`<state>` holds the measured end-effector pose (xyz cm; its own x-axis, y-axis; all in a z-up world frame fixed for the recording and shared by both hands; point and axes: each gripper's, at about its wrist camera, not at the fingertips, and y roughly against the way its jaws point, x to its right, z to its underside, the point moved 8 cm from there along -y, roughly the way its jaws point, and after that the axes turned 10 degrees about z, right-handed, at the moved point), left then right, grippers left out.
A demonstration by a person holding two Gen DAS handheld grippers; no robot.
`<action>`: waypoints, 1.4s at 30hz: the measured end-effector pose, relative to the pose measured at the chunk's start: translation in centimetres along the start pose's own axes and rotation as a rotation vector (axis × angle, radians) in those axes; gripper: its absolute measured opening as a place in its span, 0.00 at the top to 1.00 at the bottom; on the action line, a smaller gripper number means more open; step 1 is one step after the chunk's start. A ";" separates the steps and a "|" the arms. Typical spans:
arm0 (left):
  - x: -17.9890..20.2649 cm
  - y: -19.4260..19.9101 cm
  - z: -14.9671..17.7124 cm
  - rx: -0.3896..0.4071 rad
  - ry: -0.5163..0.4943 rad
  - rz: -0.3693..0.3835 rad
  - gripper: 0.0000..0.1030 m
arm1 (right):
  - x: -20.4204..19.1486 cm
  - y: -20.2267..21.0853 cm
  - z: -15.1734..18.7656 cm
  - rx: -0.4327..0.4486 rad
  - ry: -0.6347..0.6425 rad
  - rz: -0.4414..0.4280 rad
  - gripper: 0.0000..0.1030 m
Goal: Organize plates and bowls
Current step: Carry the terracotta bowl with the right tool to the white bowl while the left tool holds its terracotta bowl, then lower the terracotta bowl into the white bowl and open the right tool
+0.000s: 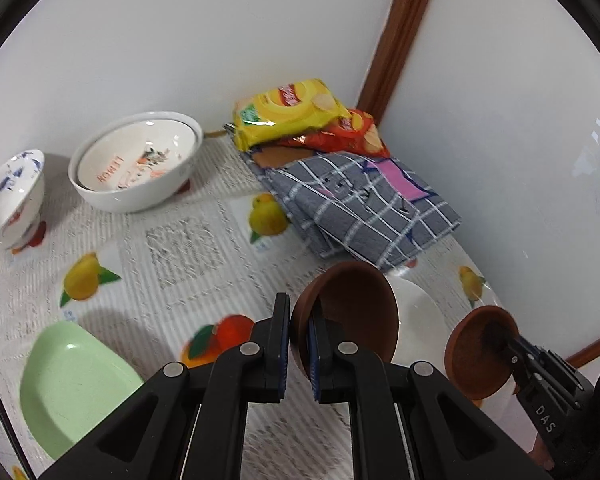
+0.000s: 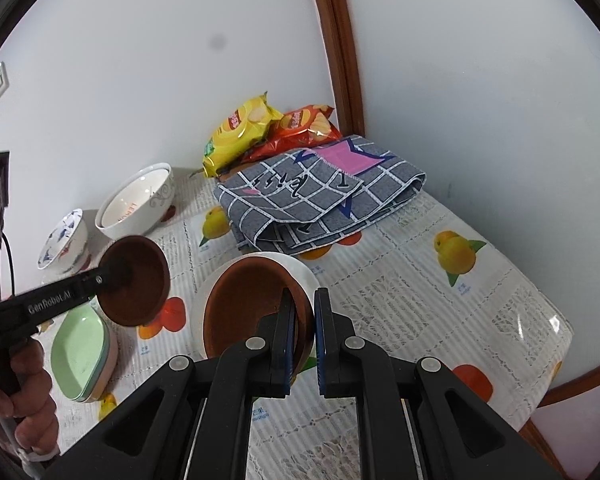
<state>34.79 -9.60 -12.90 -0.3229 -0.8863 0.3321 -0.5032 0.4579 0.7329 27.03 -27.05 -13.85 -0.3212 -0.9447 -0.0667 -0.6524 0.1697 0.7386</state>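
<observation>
My left gripper is shut on the rim of a brown bowl and holds it tilted above the table; the same bowl shows in the right wrist view. My right gripper is shut on the rim of a second brown bowl, held over a white plate; that bowl and the plate also show in the left wrist view. A large white bowl and a small blue-patterned bowl stand at the back left. Green plates lie stacked front left.
A folded grey checked cloth lies at the back right, with yellow and red snack bags behind it. The table has a fruit-print cover. White walls close the back and right; the table edge runs at the right.
</observation>
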 end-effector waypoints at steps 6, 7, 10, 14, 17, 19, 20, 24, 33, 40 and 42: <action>-2.0 -0.5 -0.3 -0.012 0.038 -0.012 0.92 | -1.8 -2.7 0.4 -0.033 0.028 0.009 0.91; -2.2 -0.5 -0.3 -0.013 0.042 -0.014 0.92 | -2.0 -3.0 0.5 -0.036 0.032 0.010 0.91; -2.6 -0.6 -0.4 -0.013 0.045 -0.016 0.92 | -2.8 -4.2 0.8 -0.051 0.062 0.031 0.91; -3.2 -0.7 -0.5 -0.016 0.056 -0.024 0.92 | -3.5 -6.0 1.3 -0.075 0.101 0.057 0.91; -3.6 -0.9 -0.4 -0.022 0.072 -0.031 0.92 | -3.8 -7.0 1.5 -0.094 0.112 0.050 0.91; -3.7 -1.2 -0.3 -0.030 0.071 -0.033 0.92 | -3.9 -7.5 1.7 -0.097 0.123 0.064 0.91; -3.7 -1.4 -0.3 -0.034 0.072 -0.034 0.92 | -4.0 -7.8 1.7 -0.098 0.130 0.070 0.91; -3.9 -1.8 -0.2 -0.044 0.076 -0.036 0.92 | -4.3 -8.6 1.9 -0.116 0.143 0.066 0.91; -5.2 -2.0 -0.2 -0.050 0.104 -0.057 0.92 | -5.1 -9.9 2.0 -0.135 0.215 0.119 0.91; -5.7 -2.2 -0.1 -0.057 0.112 -0.062 0.92 | -5.1 -10.8 2.5 -0.162 0.284 0.190 0.87; -5.7 -2.2 -0.1 -0.060 0.111 -0.063 0.92 | -5.0 -10.8 2.5 -0.162 0.289 0.199 0.87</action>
<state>37.83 -5.60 -16.38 -0.1993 -0.9170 0.3456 -0.4701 0.3989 0.7874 33.99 -23.43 -23.16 -0.2093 -0.9417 0.2636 -0.4723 0.3334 0.8160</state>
